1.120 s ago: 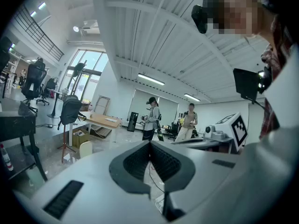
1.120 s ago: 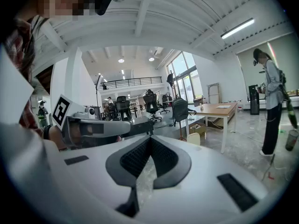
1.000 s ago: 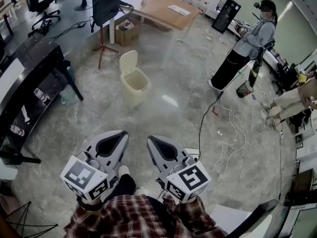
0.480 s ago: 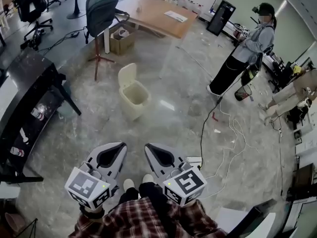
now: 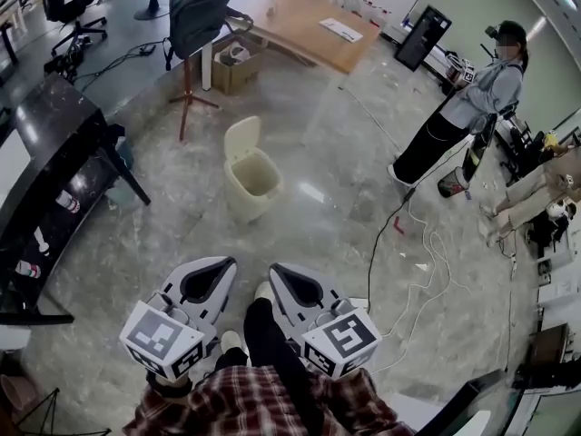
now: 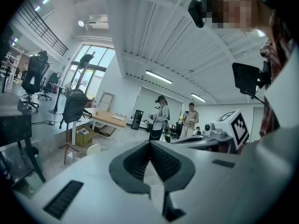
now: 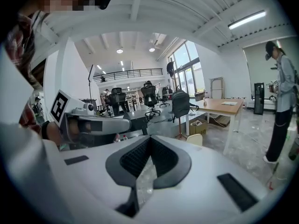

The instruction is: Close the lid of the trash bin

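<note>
The cream trash bin (image 5: 254,182) stands on the marble floor ahead of me, its lid (image 5: 241,139) raised upright at the back. Both grippers are held low and close to my body, well short of the bin. The left gripper (image 5: 221,262) is shut with nothing in it, and so is the right gripper (image 5: 275,269). In the left gripper view the jaws meet at the left gripper (image 6: 150,143) tip, and the bin's lid (image 6: 93,149) shows small past them. The right gripper (image 7: 148,137) likewise has its jaws together, with the lid (image 7: 194,139) beyond.
A black desk (image 5: 50,143) runs along the left. Behind the bin stand a tripod with a backpack (image 5: 198,12), a cardboard box (image 5: 238,65) and a wooden table (image 5: 300,21). A person (image 5: 463,116) stands at the right; cables (image 5: 408,252) lie on the floor.
My leg has stepped forward between the grippers and the view has shifted a little. Both grippers keep the same pose and stay shut.
</note>
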The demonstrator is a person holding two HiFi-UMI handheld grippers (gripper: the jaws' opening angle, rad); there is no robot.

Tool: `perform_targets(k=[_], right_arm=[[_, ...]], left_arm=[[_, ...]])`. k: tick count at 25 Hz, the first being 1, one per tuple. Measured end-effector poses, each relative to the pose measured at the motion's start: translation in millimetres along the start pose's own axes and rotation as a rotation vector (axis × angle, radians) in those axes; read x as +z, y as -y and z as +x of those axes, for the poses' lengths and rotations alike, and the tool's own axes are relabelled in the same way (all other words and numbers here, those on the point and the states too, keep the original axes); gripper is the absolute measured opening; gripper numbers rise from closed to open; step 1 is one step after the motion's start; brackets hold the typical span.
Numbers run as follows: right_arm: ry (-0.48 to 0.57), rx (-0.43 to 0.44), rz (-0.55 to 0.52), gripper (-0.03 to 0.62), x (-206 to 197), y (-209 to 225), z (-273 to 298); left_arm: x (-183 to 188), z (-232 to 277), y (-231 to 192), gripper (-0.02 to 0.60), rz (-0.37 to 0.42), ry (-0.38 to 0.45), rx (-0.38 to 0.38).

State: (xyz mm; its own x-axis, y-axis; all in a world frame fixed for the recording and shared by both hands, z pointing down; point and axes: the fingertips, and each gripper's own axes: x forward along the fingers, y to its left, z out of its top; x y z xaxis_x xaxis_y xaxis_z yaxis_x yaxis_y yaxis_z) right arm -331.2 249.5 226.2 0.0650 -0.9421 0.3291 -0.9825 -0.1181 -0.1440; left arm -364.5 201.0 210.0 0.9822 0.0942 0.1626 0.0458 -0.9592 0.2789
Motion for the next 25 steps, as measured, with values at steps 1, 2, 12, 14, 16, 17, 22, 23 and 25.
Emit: perform_targets(k=[1,2,12,14,16,17,22,23,25], right_arm=[[0.003,0.001,0.001,0.012,3.9,8.8,3.4],[0.006,0.002,0.002,0.012,7.6,18.2,7.5],[-0.009,0.081,-0.011,0.012,51.7,115.7,50.4],[0.004,0.088,-0.015,0.012,58.6,135.5,54.9],[0.014,0.091,-0.008,0.012,60.2,153.3,56.8],[0.019,0.091,-0.004,0.012,60.7,162.0,57.3],[0.036,0.076,0.024,0.012,66.7,204.6,55.5],[0.036,0.071,0.033,0.012,67.2,212.9,55.6],[0.033,0.061,0.053,0.012,68.2,230.5,59.5]], left_arm=[[2.4,6.5,-3.9,0.011,0.0,0.0,0.005],[4.4,13.7,-8.8,0.011,-0.002,0.0,0.011],[56.0,112.3,-65.4,0.011,-0.029,0.042,0.092],[62.5,134.2,-70.6,0.011,-0.028,0.046,0.1],[67.7,154.3,-70.9,0.011,-0.018,0.05,0.099],[70.5,163.1,-70.5,0.011,-0.012,0.051,0.097],[82.6,203.6,-74.8,0.011,0.003,0.035,0.098],[85.1,211.8,-76.2,0.011,0.006,0.03,0.098],[89.6,228.4,-80.2,0.011,0.012,0.02,0.094]])
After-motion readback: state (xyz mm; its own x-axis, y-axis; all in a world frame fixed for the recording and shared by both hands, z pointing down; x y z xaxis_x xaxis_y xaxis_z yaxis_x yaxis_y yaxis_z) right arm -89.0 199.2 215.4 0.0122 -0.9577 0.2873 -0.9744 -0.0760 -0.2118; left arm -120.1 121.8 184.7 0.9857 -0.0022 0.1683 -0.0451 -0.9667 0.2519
